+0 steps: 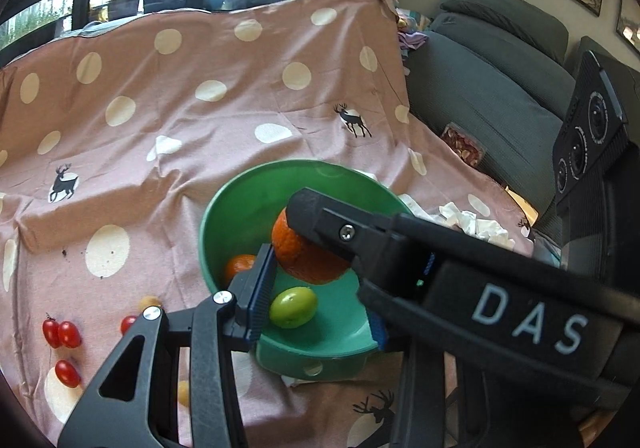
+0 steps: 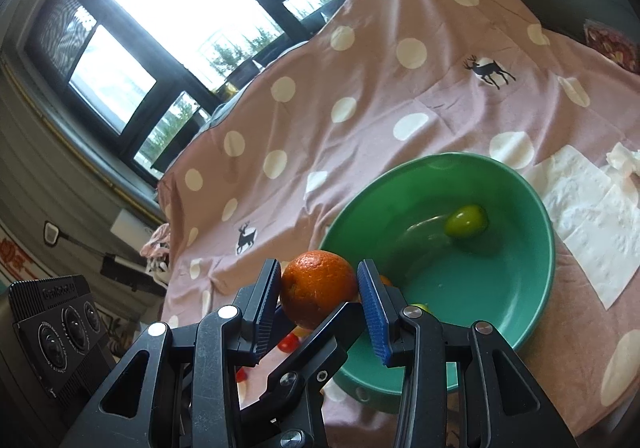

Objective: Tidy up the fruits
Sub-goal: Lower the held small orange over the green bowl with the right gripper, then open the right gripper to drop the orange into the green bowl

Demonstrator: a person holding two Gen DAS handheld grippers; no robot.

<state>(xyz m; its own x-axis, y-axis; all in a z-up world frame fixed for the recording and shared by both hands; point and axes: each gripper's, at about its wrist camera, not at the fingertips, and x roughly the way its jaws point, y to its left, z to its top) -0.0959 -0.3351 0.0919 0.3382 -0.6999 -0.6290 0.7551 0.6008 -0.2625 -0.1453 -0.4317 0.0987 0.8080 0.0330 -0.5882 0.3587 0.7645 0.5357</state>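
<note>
While clamped between the ribbed blue pads of the right gripper (image 2: 318,268), sits lifted clear above the near edge of the green bowl (image 2: 500,288): one large orange (image 2: 316,288), pads pressed on both its sides at a modest spread. Crossing just under that orange, one black finger of the left gripper (image 1: 320,288). Seen from the left wrist, left pad up against the orange's side, other pad mostly hidden behind the right gripper's body; cannot tell whether truly gripping.

Inside the bowl: a green fruit (image 2: 466,221) on the floor, and a smaller orange fruit (image 1: 240,266) by the wall. Left of the bowl, on the pink dotted cloth (image 1: 200,128): several cherry tomatoes (image 1: 62,334) and small yellow fruits (image 1: 150,302). Right of the bowl: white tissue paper (image 2: 580,216), spread flat. Further right beyond the bowl, a grey sofa (image 1: 500,88).
</note>
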